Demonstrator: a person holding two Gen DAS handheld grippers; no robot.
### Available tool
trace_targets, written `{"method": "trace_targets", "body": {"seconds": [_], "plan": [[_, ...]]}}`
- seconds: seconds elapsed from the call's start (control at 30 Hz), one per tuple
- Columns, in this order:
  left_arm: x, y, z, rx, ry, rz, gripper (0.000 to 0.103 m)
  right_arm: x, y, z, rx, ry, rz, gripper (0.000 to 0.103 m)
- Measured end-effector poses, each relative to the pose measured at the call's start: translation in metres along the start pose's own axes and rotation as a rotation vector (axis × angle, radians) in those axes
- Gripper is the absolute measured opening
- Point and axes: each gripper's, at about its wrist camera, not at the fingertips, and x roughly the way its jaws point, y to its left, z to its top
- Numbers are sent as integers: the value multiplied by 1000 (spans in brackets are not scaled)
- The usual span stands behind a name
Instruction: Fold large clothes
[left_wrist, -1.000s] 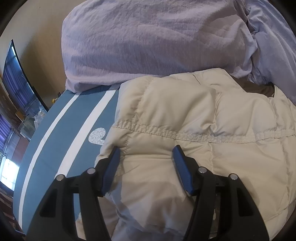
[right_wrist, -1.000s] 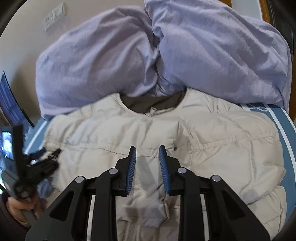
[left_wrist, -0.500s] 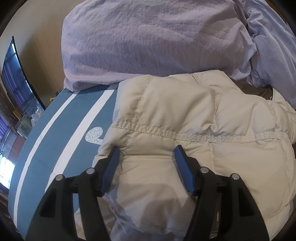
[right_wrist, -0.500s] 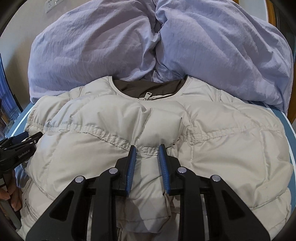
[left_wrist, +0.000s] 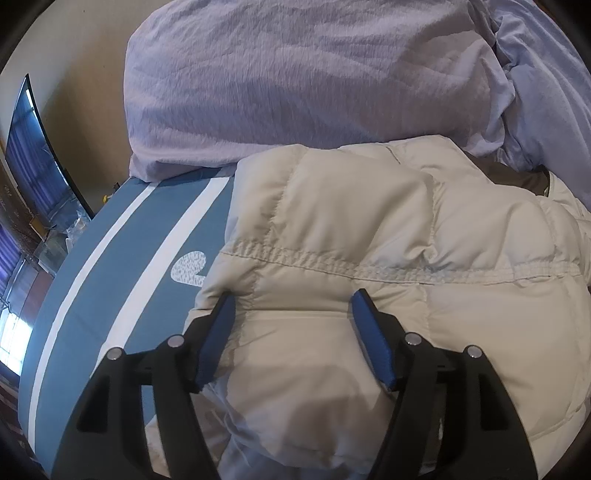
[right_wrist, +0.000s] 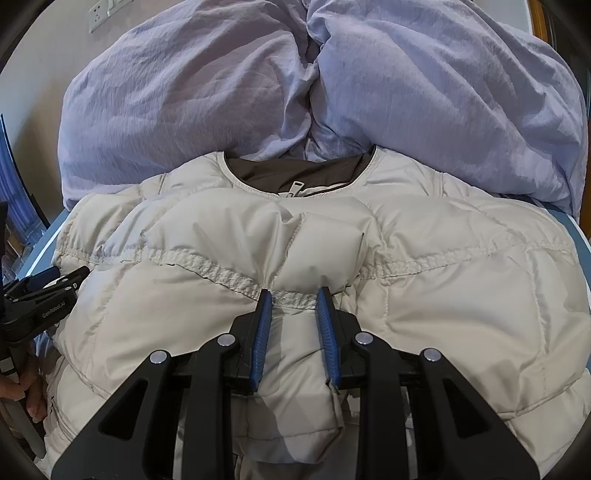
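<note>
The lower part of the cream puffer jacket (right_wrist: 461, 295) is cut off by the bottom edge of both wrist views and partly covered by the black finger mounts, so its hem cannot be made out; its far collar edge lies against the lilac duvet (right_wrist: 424, 92), and only a strip of brown lining and a zip pull show inside the neck opening. The person is seen only as fingertips at the left edge of the right wrist view, wrapped round a handle. The right gripper (right_wrist: 294, 295) has its blue pads narrowly apart and pressed on a raised fold of the jacket, which bulges between them, with a gathered seam running just beyond the fingertips. The left gripper (left_wrist: 293, 299) stands far wider, its jaws opening; a padded section of the jacket's left side lies between the pads, the left pad resting at the jacket's outer edge, and whether the right pad presses the fabric is not clear. In the right wrist view the same left gripper (right_wrist: 62, 278) shows at the jacket's left side, partly cut off. Left of the left fingers lies the blue bedsheet (left_wrist: 110, 277) with white stripes; beyond both pairs of fingertips the jacket spreads flat toward the duvet
</note>
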Motion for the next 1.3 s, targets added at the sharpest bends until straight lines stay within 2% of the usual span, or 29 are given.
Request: {"method": "trace_targets", "body": {"seconds": [0.4, 0.5, 0.53, 0.57, 0.6, 0.63, 0.83, 1.0, 1.3], "plan": [[0, 3, 0, -21, 3, -6, 70, 0, -1, 2, 13, 11, 15, 28], [-16, 5, -1, -14, 12, -14, 76, -8, -6, 6, 36, 33, 37, 30], [-26, 8, -3, -15, 4, -34, 78, -15, -9, 7, 50, 34, 45, 42], [-33, 12, -5, -14, -2, -46, 79, -23, -13, 8, 65, 28, 32, 69], [-41, 16, -7, -11, -8, -54, 80, -31, -17, 8, 76, 12, 25, 77], [-48, 20, -10, -6, -12, -55, 80, -42, -22, 7, 83, -6, 27, 79], [-76, 56, -31, -27, -13, -78, 80, -87, -53, -5, 110, -2, 14, 79], [-93, 90, -60, -54, 18, -101, 80, -113, -87, -20, 129, 32, -12, 79], [-126, 130, -110, -63, 37, -156, 80, -162, -145, -79, 96, 120, -64, 80]]}}
